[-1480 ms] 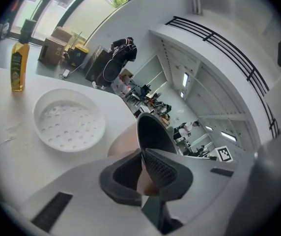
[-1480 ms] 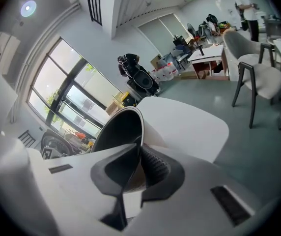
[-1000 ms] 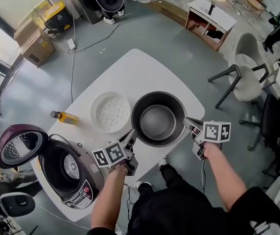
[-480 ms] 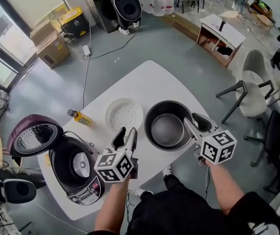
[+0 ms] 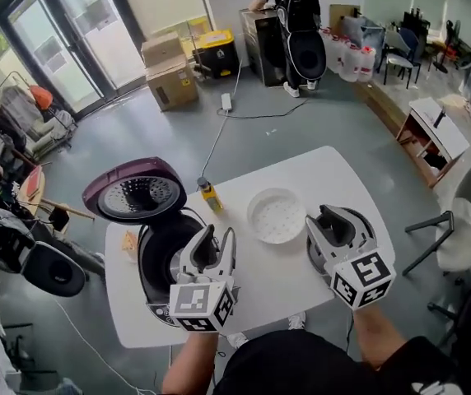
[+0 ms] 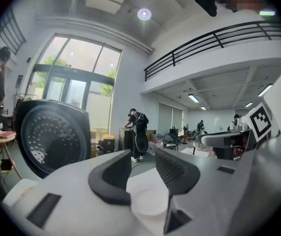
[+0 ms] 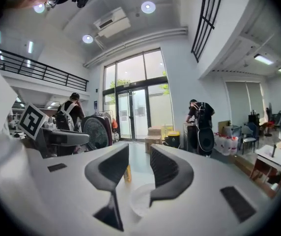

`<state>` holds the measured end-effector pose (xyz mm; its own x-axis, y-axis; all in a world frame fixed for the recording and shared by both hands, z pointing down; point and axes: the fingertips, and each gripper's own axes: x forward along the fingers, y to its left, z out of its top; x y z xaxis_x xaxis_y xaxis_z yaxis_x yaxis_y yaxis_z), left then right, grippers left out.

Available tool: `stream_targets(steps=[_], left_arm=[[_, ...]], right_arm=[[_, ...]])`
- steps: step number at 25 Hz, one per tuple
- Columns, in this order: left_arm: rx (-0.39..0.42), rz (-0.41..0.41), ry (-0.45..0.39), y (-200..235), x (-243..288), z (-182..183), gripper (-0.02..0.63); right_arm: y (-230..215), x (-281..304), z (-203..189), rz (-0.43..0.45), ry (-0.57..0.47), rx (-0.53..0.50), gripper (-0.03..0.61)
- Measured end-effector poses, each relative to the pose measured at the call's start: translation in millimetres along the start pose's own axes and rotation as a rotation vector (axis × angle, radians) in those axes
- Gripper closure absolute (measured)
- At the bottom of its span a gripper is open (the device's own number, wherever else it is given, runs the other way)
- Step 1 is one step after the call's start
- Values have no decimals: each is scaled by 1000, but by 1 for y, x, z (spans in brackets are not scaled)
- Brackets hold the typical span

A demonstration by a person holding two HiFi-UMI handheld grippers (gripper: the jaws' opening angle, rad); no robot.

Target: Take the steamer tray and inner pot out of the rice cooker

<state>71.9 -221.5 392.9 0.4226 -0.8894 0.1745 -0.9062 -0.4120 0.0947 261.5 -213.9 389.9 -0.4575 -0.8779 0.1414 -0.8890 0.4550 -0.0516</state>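
The white steamer tray (image 5: 277, 215) lies on the white table (image 5: 252, 299), to the right of the open rice cooker (image 5: 160, 257) with its purple lid (image 5: 132, 189) raised. The dark inner pot (image 5: 371, 227) stands on the table right of the tray, mostly hidden behind my right gripper (image 5: 326, 219). My left gripper (image 5: 216, 241) hovers over the cooker's right side. Both grippers' jaws have just been opening and now stand open with nothing between them. The tray (image 6: 148, 200) shows far below the left gripper (image 6: 143, 173), and the tray (image 7: 140, 198) likewise shows below the right gripper (image 7: 139, 168).
A yellow bottle (image 5: 211, 194) stands on the table between cooker and tray. A grey chair (image 5: 458, 220) is at the right, cardboard boxes (image 5: 170, 81) and a person (image 5: 293, 6) at the back. A cable (image 5: 219, 134) runs across the floor.
Both grippers have let go of the inner pot's rim and risen off the table, turning level. The head view has swung up and left, bringing the cooker nearer the middle.
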Motion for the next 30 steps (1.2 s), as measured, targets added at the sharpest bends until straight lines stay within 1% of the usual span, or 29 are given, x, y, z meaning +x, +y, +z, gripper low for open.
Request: stream_targets(steps=[2,4,8,9,11,12,13,16,18,21,25,30], left_arm=[[-2,56,-25,21,-26,8,473],[-2,105,-35,40,-47,12,495],[31,206,-57,73,-85,17,521],[35,233,-70,81,-94,20,548],[46,288,-97,96,-109,23,621],[57,309,-102,102,-116,24,621],[72,324,-100,107,-121,24,621],[106,336,-92,113,-133,20,620],[112,339,-107,116,-137,20,620],[102,341,-136,121,-144,18,619],[92,352,-126,126,-149,14,619],[108,331,-134,123,-148,15,618]], right_arm=[[30,13,10,65,-11,-22,451],[58,25,18,116,-21,-35,477],[106,46,31,201,-50,-71,529],[116,50,34,216,-61,-85,542],[134,57,39,230,-84,-126,565],[142,60,40,234,-92,-148,578],[150,63,39,238,-94,-166,578],[167,70,33,250,-83,-196,580],[174,73,32,252,-83,-207,580],[182,76,31,258,-85,-210,580],[190,77,29,258,-82,-212,580],[195,76,27,257,-82,-206,580]])
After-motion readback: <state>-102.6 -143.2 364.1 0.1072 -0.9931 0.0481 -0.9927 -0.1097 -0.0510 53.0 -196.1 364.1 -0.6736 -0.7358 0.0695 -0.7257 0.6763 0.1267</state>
